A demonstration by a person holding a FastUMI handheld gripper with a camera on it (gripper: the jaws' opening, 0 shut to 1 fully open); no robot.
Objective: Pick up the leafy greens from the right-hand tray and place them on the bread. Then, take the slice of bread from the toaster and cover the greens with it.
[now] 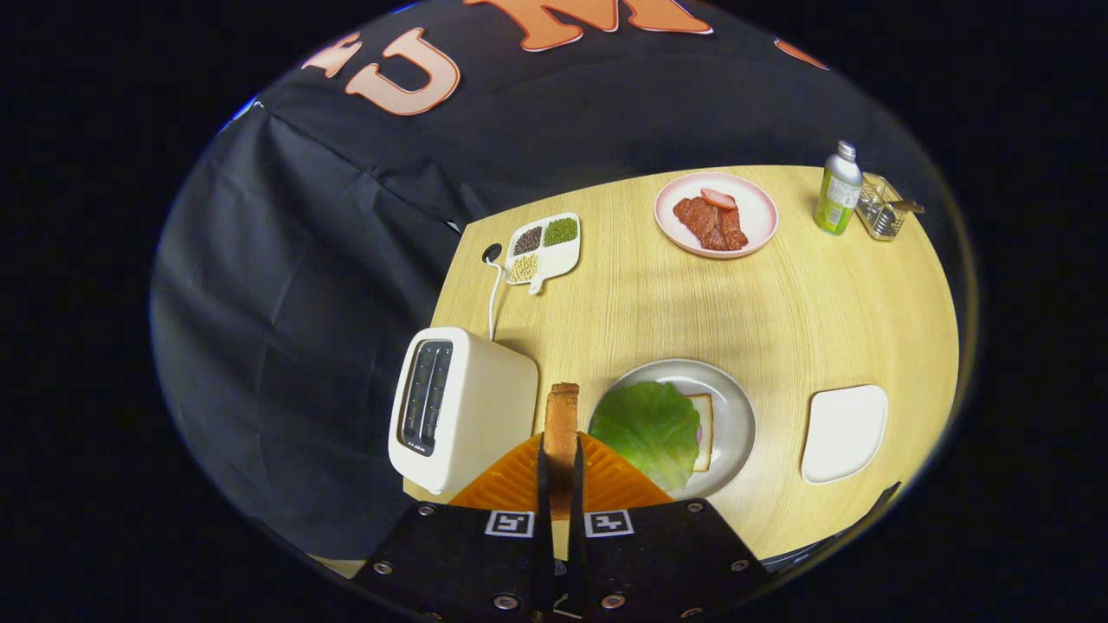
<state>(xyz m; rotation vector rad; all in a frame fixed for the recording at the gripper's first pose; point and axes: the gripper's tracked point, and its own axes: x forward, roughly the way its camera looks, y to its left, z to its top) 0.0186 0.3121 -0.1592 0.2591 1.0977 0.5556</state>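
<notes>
1. The gripper (561, 472) has its two orange fingers (511, 484) closed to a narrow gap, clamped on a slice of bread (563, 424) that stands on edge between them, its crust edge poking out past the fingertips.
2. Taking the fingertips as the clock's centre, the white toaster (463, 407) sits at about 9 o'clock, just beside the held slice. Its twin slots face up; they look dark, and I cannot tell whether anything remains inside.
3. At about 3 o'clock, close to the fingers, is a grey plate (736, 407). On it the leafy greens (647, 430) lie spread over a second slice of bread (703, 433), which peeks out from under the leaf on its far side. A thin pink sliver shows between leaf and bread, probably another filling, too small to be sure.
4. Further out at 3 o'clock, well apart from the plate, lies a white tray (844, 433).
5. At roughly 12 o'clock, far across the wooden table (779, 303), is a white divided dish (545, 247) holding dark, green and pale seeds or beans.
6. At about 1 o'clock, a pink plate (762, 216) carries slices of meat (711, 221).
7. Toward 2 o'clock, near the table's far edge, a green bottle (837, 190) stands upright just beside a small wire basket (881, 208).
8. A white cable (495, 294) runs from the toaster's back toward a dark round socket (492, 253) in the table at 11 o'clock.
</notes>
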